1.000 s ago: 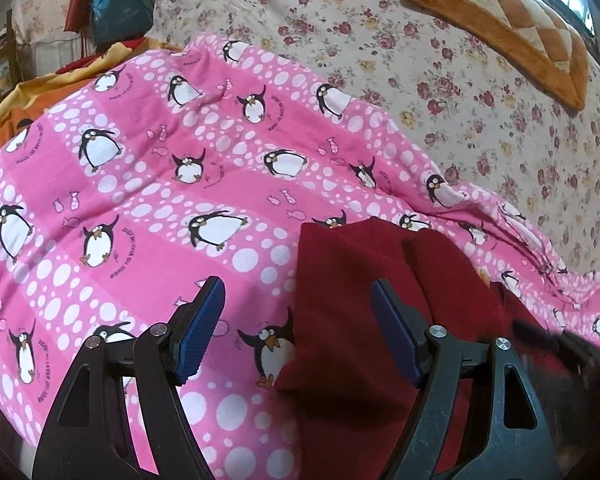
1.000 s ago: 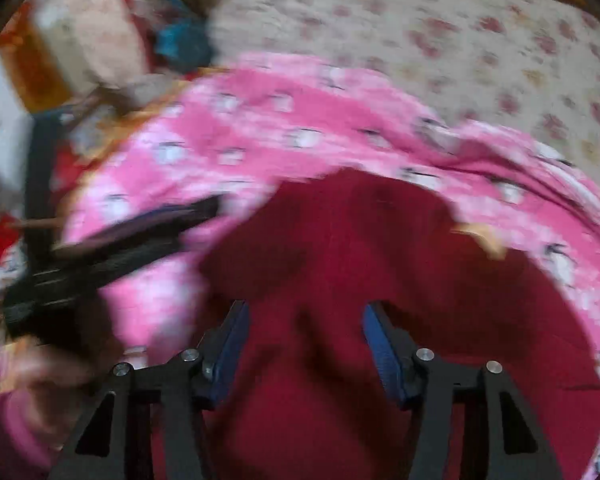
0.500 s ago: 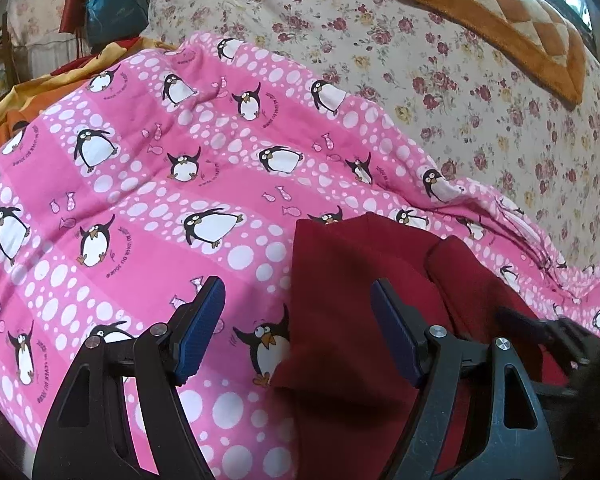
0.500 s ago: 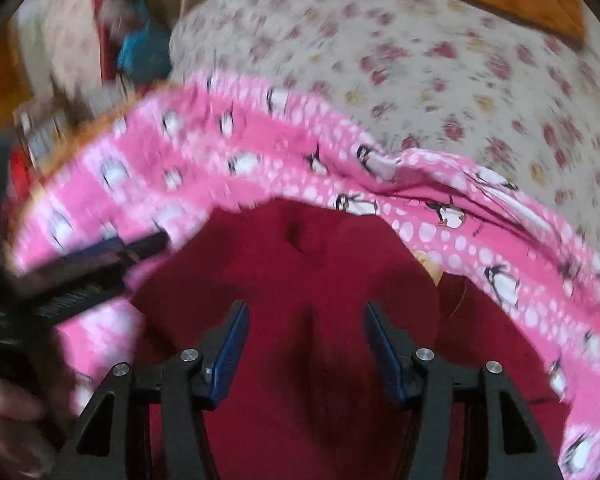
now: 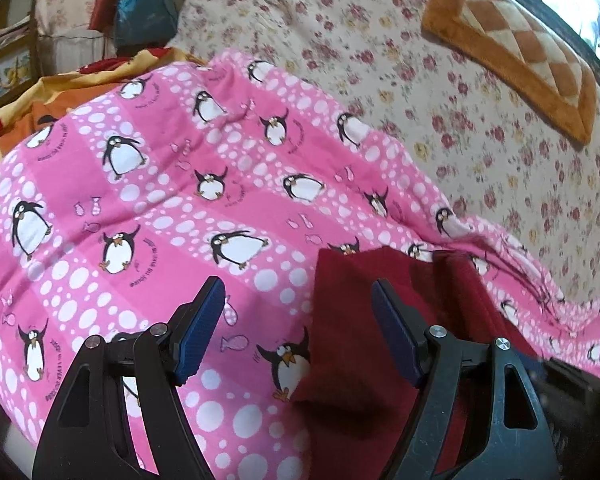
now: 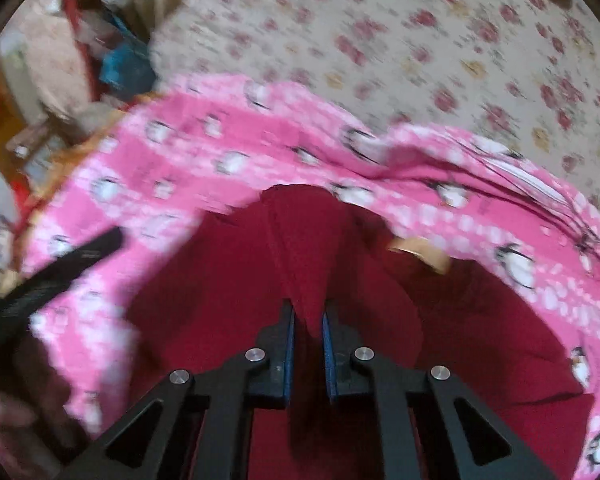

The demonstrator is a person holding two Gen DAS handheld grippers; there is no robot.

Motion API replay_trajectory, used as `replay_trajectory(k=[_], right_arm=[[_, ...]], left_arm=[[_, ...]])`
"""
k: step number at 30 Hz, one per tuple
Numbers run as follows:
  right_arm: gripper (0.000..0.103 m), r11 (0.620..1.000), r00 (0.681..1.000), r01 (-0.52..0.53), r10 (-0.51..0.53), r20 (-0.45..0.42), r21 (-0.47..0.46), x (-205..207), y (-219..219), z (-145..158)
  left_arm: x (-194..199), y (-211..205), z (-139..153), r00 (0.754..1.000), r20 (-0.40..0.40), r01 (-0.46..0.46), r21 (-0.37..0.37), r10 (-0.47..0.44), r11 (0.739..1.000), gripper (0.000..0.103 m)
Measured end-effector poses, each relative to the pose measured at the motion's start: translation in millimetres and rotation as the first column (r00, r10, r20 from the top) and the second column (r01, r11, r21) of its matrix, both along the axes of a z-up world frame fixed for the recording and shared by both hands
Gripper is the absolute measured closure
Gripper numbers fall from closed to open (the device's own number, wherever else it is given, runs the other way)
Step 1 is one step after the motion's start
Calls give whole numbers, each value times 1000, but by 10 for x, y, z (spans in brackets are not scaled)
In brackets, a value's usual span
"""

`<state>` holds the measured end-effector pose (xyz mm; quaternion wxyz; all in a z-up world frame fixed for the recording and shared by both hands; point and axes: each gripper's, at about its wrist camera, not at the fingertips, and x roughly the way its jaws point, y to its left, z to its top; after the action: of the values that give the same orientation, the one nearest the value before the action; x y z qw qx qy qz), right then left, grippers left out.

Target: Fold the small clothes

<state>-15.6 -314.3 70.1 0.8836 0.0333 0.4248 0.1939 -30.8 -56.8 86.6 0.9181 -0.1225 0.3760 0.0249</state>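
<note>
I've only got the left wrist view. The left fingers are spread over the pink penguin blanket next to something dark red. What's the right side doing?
Observer: The right gripper is shut on a raised fold of the dark red garment.
Operator: Is anything else on that garment?
Observer: A tan, label-like patch shows near its far edge, too blurred to identify.
Operator: Can the right view see my left gripper?
Observer: Yes, one black finger reaches in from the left above the pink penguin blanket, apart from the garment.
</note>
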Motion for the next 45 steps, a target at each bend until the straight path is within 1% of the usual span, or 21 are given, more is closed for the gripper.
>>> replay_trajectory(k=[3,6,7,8,9,11,13,15,17,18,19,22,23,24,26,28,31,35,38,43,45], right_arm=[[92,996,996,-88,88,33,-24,-98,327,14],[89,988,991,-132,130,-26,-78,-49,632,-240],[81,987,989,-133,127,-71,-86,-32,651,-320],[74,989,989,-124,117,-90,-81,-40,636,-348],[62,993,991,-104,99,-91,-52,-81,551,-310],[60,997,994,-72,71,-87,-6,-173,344,-195],[59,1000,998,-1,0,-70,-15,-294,-15,-46],[58,990,991,123,-126,-42,-76,-466,-471,81],[48,964,969,243,-247,-22,-112,-587,-882,126],[35,932,937,342,-348,-27,-123,-639,-1192,102],[28,909,913,399,-406,-44,-123,-650,-1378,57],[28,847,830,526,-530,-175,-74,-647,-1913,-226],[28,833,807,552,-545,-228,-36,-640,-2031,-362],[28,828,799,560,-542,-259,-7,-625,-2072,-451],[43,833,807,550,-508,-301,66,-568,-2093,-609],[71,863,846,505,-488,-217,27,-522,-1974,-559],[85,890,885,450,-456,-97,-76,-452,-1842,-356],[88,881,892,444,-452,-8,-165,-377,-1882,-277],[92,837,868,483,-496,19,-255,-285,-1949,-435],[93,837,861,489,-508,-17,-246,-258,-2019,-582],[88,829,838,527,-544,-50,-186,-313,-2110,-501]], left_arm=[[-24,53,25,999,21,-25,-14,25,1000,27],[-50,63,50,998,47,-39,-7,39,999,27],[-52,46,50,998,48,-33,-1,33,999,27],[-48,24,45,999,46,-24,4,24,1000,27],[-40,-7,35,999,39,-9,9,8,1000,27],[-25,-62,9,1000,24,17,17,-18,1000,27],[-9,-118,-20,999,6,43,22,-43,999,27],[13,-171,-54,998,-13,64,29,-63,998,27],[37,-232,-100,996,-40,87,38,-86,995,27],[54,-276,-135,993,-59,101,45,-99,994,27],[72,-320,-172,991,-80,114,58,-109,992,27],[98,-427,-267,983,-127,147,87,-136,985,27],[103,-469,-303,979,-142,160,97,-145,982,27],[106,-490,-325,977,-150,166,104,-149,981,27],[109,-526,-371,974,-166,175,117,-154,978,27],[112,-549,-400,973,-174,178,124,-155,976,27],[122,-562,-412,971,-179,182,121,-158,976,27],[133,-601,-428,968,-187,190,124,-165,974,27],[131,-641,-443,965,-193,203,133,-175,970,27],[117,-663,-451,961,-201,220,149,-188,964,27],[106,-630,-438,960,-202,226,143,-195,963,27]])
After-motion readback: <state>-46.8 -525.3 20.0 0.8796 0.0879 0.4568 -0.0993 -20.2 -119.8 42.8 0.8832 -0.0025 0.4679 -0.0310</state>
